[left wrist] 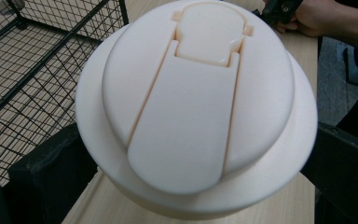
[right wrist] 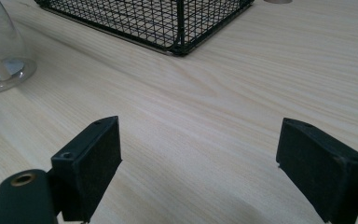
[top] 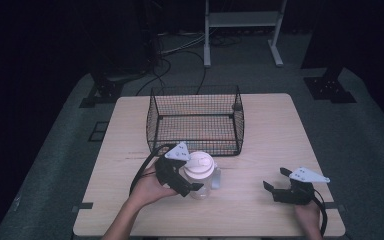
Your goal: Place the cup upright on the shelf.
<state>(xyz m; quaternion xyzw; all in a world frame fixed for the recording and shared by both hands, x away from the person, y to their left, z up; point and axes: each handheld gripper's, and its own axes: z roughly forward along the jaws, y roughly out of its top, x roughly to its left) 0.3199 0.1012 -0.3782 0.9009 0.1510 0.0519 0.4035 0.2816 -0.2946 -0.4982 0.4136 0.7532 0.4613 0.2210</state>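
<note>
looking down from the high view, we have the left gripper [top: 187,181] brought around a clear jar [top: 200,176] that stands upright on the table [top: 260,210], just in front of the near wall of the wire basket [top: 195,120]. in the left gripper view the jar's cream flip-top lid [left wrist: 196,102] sits between our two black jaws, one on each side just under the lid's rim; they look close against the body, but we cannot tell whether they are pressing on it yet or only bracketing it. the right gripper [top: 280,187] rests low over the table well apart to the right, its jaws spread wide with nothing between them, as the right gripper view shows bare wood between the pads [right wrist: 91,163]. we judge the jar to be stiff and probably light, with no contents that we can make out, and its clear wall [right wrist: 2,46] looks smooth, glass or hard plastic, so likely slippery and possibly breakable if dropped. the lid overhangs the body, which should act as a ledge against slipping when lifted. we would take hold on the body just below that rim, squeezing firmly but not hard, and keep it upright, since the hinged flap on the lid may not be latched.
</note>
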